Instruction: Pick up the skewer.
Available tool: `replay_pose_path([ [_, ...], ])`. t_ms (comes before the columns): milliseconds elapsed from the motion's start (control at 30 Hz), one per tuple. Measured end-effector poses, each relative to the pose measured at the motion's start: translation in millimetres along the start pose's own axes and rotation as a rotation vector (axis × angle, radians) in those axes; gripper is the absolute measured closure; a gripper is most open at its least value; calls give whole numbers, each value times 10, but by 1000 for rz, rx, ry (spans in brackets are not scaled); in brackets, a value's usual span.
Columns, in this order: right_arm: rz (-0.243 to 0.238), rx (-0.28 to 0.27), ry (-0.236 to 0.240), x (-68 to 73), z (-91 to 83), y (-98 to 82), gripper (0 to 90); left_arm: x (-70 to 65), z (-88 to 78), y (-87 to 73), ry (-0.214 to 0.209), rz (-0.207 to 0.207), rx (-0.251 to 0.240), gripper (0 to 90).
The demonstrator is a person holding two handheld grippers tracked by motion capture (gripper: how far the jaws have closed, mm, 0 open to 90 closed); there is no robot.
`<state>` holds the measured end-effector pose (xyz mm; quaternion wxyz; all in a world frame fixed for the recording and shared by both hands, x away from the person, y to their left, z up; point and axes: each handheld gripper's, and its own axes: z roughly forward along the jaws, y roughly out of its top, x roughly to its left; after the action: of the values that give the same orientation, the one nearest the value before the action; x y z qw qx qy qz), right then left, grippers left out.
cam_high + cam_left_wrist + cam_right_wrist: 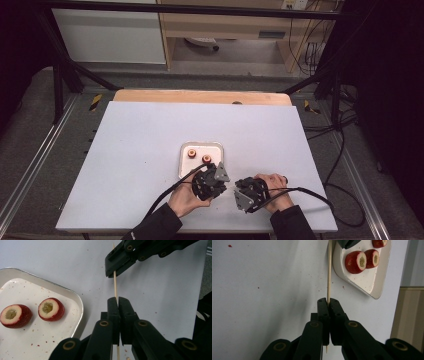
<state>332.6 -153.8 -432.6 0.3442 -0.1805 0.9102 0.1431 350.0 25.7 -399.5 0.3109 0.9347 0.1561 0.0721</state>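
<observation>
A thin wooden skewer (115, 287) runs between my two grippers just above the white table. My left gripper (118, 300) is shut on one end of it, and my right gripper (328, 300) is shut on the other. In the left gripper view the right gripper (112, 271) comes in from the top, clamped on the stick. In the high view the left gripper (224, 186) and right gripper (236, 191) face each other near the table's front edge. The skewer (329, 270) carries nothing.
A small white tray (186, 167) lies just beyond the left gripper. It holds red, cored fruit pieces (51, 309) (15, 315); the right gripper view shows three pieces (355, 262) on the tray (367, 277). Red crumbs speckle the table (130, 150).
</observation>
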Motion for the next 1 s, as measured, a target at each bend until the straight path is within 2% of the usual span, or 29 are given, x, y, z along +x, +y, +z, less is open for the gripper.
replay_pose_path([
  [133,-29,27,-19,-18,-14,18,890,61,-60,-10,-12,-43,47,803],
  [267,-75,53,-33,-54,-1,51,890,108,-81,-12,-12,-62,107,767],
  [400,-106,71,-44,-89,2,93,890,123,-35,-3,-43,-79,150,773],
  [467,-123,76,-51,-109,3,122,889,127,-10,6,-40,-86,164,796],
  [500,-153,75,-54,-130,9,135,890,130,-4,10,-41,-82,174,802],
  [533,-143,85,-51,-124,4,147,890,130,9,13,-43,-83,177,814],
  [633,-165,94,-51,-136,4,187,889,137,36,23,-30,-89,208,842],
  [767,-213,107,-51,-138,18,221,888,149,76,36,-35,-95,232,865],
  [933,-232,117,-49,-122,22,226,888,159,115,50,-39,-119,256,876],
  [1000,-232,120,-50,-121,20,226,888,148,125,61,-29,-118,262,879],
])
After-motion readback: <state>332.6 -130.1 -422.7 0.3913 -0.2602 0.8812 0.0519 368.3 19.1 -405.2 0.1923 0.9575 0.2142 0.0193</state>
